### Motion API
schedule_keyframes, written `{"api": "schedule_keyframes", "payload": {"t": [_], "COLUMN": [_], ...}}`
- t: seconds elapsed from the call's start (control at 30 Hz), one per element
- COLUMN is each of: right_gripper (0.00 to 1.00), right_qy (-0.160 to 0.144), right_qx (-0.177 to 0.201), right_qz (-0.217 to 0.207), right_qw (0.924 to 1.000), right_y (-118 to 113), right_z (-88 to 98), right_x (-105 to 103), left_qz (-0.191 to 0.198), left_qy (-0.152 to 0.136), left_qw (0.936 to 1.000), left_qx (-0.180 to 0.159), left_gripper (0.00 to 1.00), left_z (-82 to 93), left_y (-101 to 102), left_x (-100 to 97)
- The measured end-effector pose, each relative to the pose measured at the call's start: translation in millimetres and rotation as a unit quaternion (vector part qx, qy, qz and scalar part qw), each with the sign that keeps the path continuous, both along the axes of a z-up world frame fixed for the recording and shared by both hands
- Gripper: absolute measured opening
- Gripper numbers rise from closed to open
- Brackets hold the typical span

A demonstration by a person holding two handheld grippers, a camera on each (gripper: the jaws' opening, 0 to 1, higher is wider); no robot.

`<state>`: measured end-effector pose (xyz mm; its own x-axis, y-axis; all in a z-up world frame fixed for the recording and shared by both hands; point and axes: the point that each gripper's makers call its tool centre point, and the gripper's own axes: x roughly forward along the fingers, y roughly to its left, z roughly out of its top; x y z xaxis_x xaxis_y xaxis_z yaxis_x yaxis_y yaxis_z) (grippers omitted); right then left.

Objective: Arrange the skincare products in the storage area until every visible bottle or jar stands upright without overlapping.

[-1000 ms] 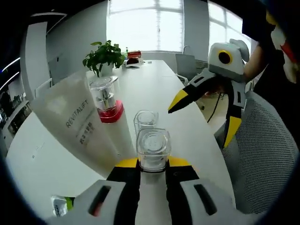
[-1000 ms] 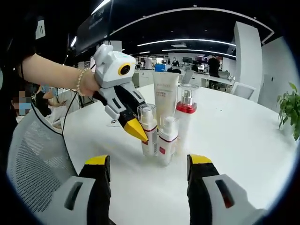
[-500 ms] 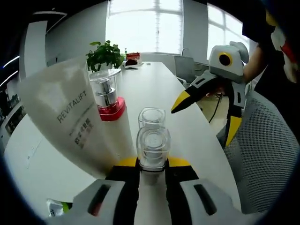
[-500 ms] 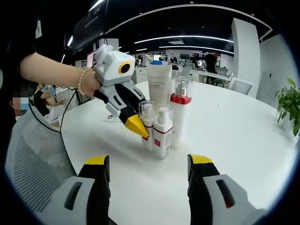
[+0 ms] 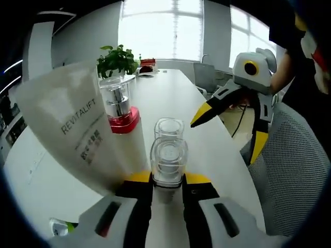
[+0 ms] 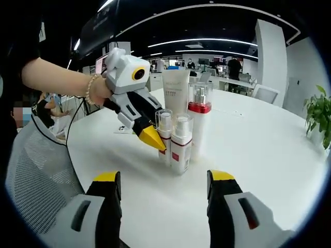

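Observation:
My left gripper [image 5: 168, 178] is shut on a small clear-capped bottle [image 5: 168, 157] that stands upright on the white table [image 5: 212, 144]. Just beyond it stands a second small bottle [image 5: 169, 129]. To their left are a pump bottle with a red collar [image 5: 120, 111] and a white tube marked REVITALIFT [image 5: 72, 124]. In the right gripper view the left gripper [image 6: 154, 139] holds that bottle [image 6: 164, 135] beside the second small bottle [image 6: 181, 144], with the red-collared bottle [image 6: 199, 116] and the tube [image 6: 176, 93] upright behind. My right gripper [image 6: 163, 181] is open, short of the group.
The right gripper [image 5: 223, 142] hangs open over the table's right side. A potted plant [image 5: 115, 59] stands at the far end. A mesh chair [image 5: 295, 165] is at the table's edge. A small green item [image 5: 62, 226] lies near the left gripper.
My left gripper has moved forward with the small bottle, closer to the tube and the red-collared bottle. The right gripper has stayed open and nearly still.

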<state>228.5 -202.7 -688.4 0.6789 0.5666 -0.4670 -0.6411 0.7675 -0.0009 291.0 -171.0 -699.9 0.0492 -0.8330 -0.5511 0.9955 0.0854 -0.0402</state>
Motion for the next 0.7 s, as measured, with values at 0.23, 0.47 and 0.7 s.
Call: {"api": "schedule_keyframes", "payload": {"t": [0.23, 0.47, 0.7], "right_gripper": [0.67, 0.68, 0.72], "right_qy": [-0.003, -0.007, -0.007], "right_qx": [0.000, 0.006, 0.016], "right_qz": [0.001, 0.004, 0.020], "right_qw": [1.0000, 1.0000, 0.9997], "right_y": [1.8, 5.7, 23.0], "right_z": [3.1, 8.4, 17.5], "right_x": [0.6, 1.6, 3.0], "left_qz": [0.005, 0.020, 0.040], "left_qy": [0.002, 0.003, 0.001], "left_qw": [1.0000, 0.9998, 0.9992], "left_qx": [0.005, 0.005, 0.006], "left_gripper": [0.23, 0.31, 0.40], "left_z": [-2.2, 1.4, 11.6], "left_y": [6.4, 10.7, 29.7], "left_x": [2.9, 3.1, -6.2]}}
